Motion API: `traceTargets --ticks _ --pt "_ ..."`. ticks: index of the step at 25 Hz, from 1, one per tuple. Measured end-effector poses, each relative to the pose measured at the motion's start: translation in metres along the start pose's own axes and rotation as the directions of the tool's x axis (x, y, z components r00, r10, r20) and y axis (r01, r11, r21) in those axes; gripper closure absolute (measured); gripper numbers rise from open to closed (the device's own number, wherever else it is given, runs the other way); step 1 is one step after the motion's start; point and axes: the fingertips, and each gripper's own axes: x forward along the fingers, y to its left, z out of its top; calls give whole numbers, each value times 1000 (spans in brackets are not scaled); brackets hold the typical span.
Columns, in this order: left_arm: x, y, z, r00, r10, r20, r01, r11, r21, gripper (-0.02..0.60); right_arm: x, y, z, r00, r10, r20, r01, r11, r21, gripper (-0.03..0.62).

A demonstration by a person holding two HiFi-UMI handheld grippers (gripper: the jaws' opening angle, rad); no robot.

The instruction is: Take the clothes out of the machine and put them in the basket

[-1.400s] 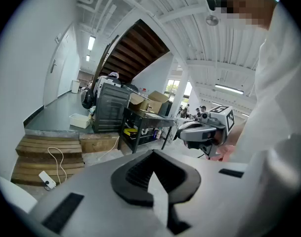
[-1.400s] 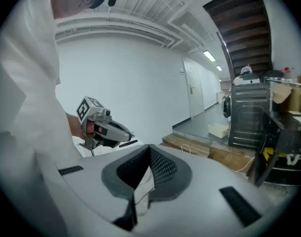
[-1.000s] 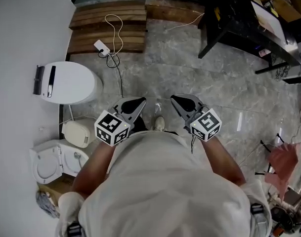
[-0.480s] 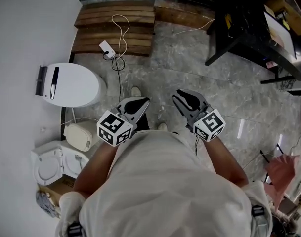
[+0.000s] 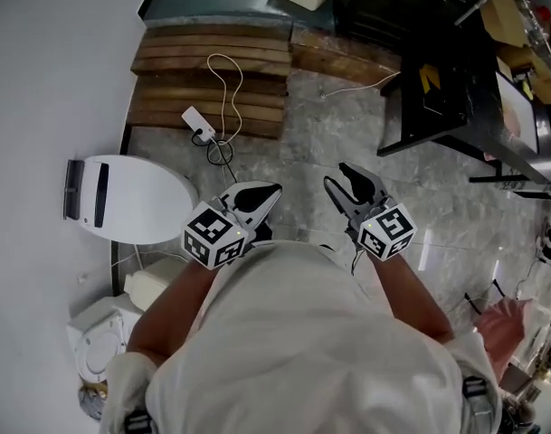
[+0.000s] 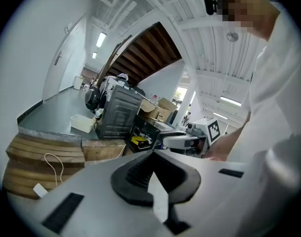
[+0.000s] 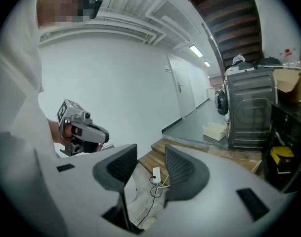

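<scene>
The machine (image 7: 249, 110) stands well ahead of both tongs. The left tongs (image 5: 273, 188) are together; the right tongs (image 5: 340, 174) are opening with nothing between them.

Grey marble floor (image 5: 365, 165): wooden steps (image 5: 212, 61) at far edge, white adapter (image 5: 199, 123) and cable (image 5: 219, 150) across them, white oval unit (image 5: 130, 211) left.

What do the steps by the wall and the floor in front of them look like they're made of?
Steps: probably wood, brown boards with lengthwise grain and dark gaps between them, matte. Floor: grey stone or stone-look tile, pale veining, polished enough to show bright reflected streaks.
</scene>
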Motion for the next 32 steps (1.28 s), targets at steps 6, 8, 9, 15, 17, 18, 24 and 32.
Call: traceTargets --ticks 6,8,9,15,17,18,24,32 --pt "-17 97 46 999 16 47 -14 999 -30 584 93 -28 43 1000 -16 -21 16 999 -33 434" --pt "-18 119 58 998 34 56 -32 999 -30 584 113 -36 53 999 -3 -39 2 999 -39 434" --pt "-16 129 64 997 41 61 -40 999 -29 584 123 -42 59 999 4 -47 -6 999 -43 434" --pt "26 207 99 996 71 56 -69 997 -42 584 198 -112 86 998 26 -65 -28 999 -34 434" --pt "42 242 112 996 85 40 -83 995 -46 584 233 -139 95 997 46 -66 -47 999 -25 434" --pt "52 261 120 995 93 28 -92 995 -42 584 252 -154 101 996 55 -63 -57 998 -21 434" --pt "122 369 203 990 137 -21 -138 990 -38 584 351 -258 151 992 103 -67 -101 995 22 436" --pt "187 440 358 988 153 -12 -153 988 21 584 409 -371 256 993 103 -49 -103 995 6 435"
